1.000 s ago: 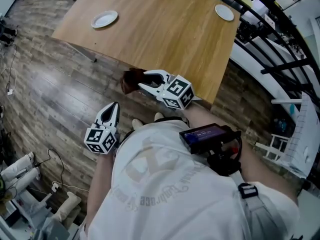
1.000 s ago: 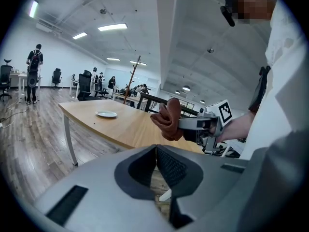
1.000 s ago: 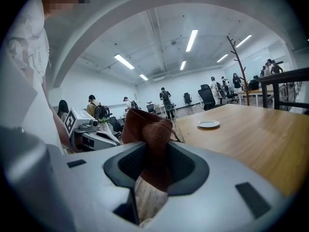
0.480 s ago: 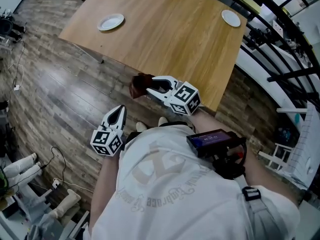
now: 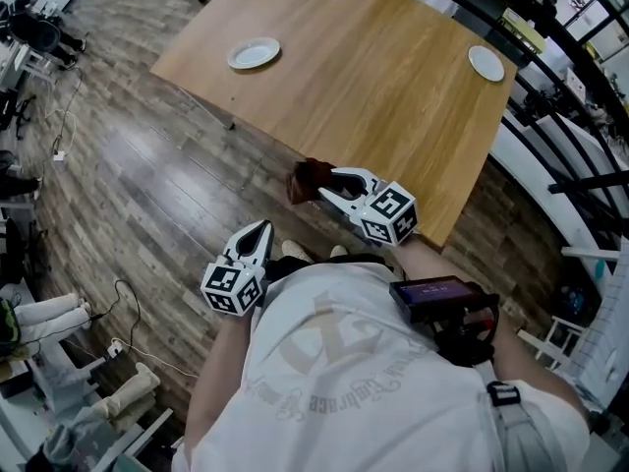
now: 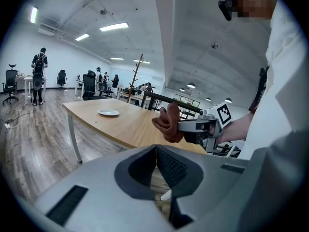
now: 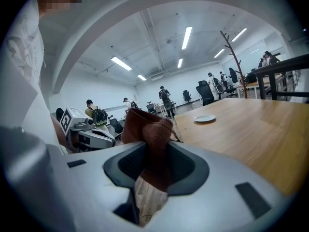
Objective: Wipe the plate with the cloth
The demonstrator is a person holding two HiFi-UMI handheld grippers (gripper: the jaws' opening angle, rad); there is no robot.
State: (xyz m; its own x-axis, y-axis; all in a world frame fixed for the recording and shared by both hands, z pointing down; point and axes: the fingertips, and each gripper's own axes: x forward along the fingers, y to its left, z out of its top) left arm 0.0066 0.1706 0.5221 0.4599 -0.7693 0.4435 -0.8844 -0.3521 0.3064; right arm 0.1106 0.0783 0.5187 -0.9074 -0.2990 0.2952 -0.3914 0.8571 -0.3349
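Two plates [image 5: 254, 53] shifted rightward, cloth [image 5: 307, 178] still clamped

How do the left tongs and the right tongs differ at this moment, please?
The left tongs are shut and empty; the right tongs are shut on the brown cloth. The left tongs are over the wooden floor, while the right tongs are by the near edge of the table. Both point toward the table, and each carries a marker cube.

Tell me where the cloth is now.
In the head view's centre, the cloth is clamped in the right gripper, beside the table's near edge.
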